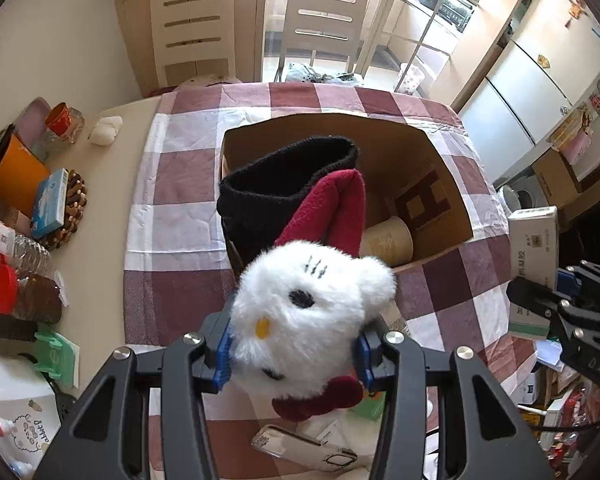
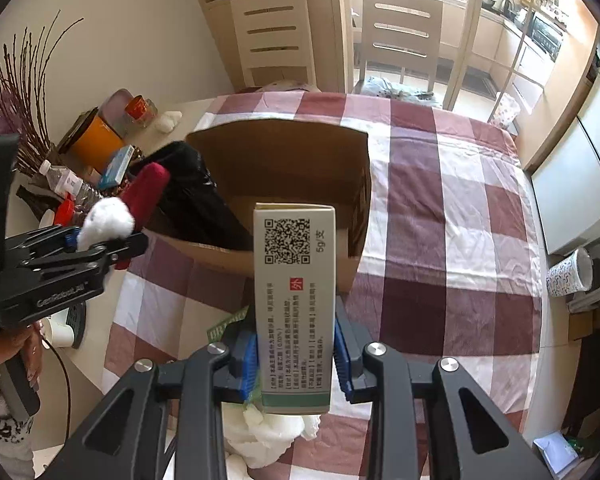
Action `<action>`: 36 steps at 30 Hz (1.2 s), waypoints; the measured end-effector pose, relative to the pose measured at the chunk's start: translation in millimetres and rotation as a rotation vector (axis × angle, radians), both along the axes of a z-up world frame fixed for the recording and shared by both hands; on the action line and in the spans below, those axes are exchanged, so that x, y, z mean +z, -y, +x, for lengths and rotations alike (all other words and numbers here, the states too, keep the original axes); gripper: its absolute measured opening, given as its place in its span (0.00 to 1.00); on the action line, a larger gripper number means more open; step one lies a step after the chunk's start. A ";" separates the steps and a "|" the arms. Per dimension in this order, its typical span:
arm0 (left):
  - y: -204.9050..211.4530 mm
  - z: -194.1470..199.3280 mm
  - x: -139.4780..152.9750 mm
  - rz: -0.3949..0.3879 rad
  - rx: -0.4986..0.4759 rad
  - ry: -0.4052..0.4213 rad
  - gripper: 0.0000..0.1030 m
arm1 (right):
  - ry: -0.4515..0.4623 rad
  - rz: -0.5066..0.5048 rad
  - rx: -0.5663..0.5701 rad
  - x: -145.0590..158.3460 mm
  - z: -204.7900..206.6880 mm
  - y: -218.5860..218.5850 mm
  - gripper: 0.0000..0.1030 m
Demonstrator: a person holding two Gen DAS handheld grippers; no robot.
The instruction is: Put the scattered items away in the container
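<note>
Left claw (image 1: 294, 360) clamped on the plush (image 1: 308, 312), right claw (image 2: 296, 356) clamped on the carton (image 2: 294, 300), both by the box (image 1: 436, 184).

White fluffy plush toy (image 1: 308, 312) with black eyes, yellow nose, dark red bow and red-and-black hat. Brown cardboard box (image 1: 432, 160). Maroon-and-white checked tablecloth (image 2: 440, 200). White medicine carton (image 2: 294, 300) with black QR code, green band. Blue pads (image 1: 224, 356) on black grippers.

Both grippers: black linkage arms, silver screws, blue ribbed pads (image 2: 247, 364). Left gripper (image 2: 100, 240) bears white lettering; beside it, a white patterned sleeve (image 2: 4, 436).
</note>
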State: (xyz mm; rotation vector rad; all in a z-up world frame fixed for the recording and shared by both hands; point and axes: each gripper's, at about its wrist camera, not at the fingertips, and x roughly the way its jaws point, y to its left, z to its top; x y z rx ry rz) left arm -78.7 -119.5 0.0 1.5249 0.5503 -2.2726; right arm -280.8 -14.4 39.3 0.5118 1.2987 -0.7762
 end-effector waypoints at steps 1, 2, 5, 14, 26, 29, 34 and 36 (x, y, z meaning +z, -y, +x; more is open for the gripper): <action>2.6 -3.8 0.6 0.002 -0.001 0.002 0.46 | 0.003 0.000 0.002 0.6 1.7 1.5 0.30; 4.9 -7.7 1.3 0.002 -0.003 0.004 0.46 | 0.006 0.000 0.003 1.4 3.8 3.8 0.30; 13.1 -21.7 2.6 0.006 -0.012 0.009 0.46 | 0.011 -0.002 0.003 2.8 10.3 11.4 0.30; 32.4 -52.6 5.5 0.035 -0.027 0.017 0.46 | 0.023 -0.011 0.015 5.3 33.5 34.3 0.30; 59.7 -79.7 -12.0 0.075 -0.028 0.056 0.46 | 0.006 0.017 0.041 -10.7 64.9 58.1 0.30; 55.8 -82.4 -13.0 0.088 -0.038 0.062 0.46 | -0.002 0.028 0.047 -16.2 70.0 61.6 0.30; 49.9 -85.1 -16.3 0.073 -0.035 0.075 0.46 | -0.010 0.046 0.055 -23.9 76.4 68.1 0.30; 48.1 -85.9 -17.9 0.072 -0.033 0.084 0.46 | -0.011 0.049 0.058 -25.3 78.4 69.7 0.30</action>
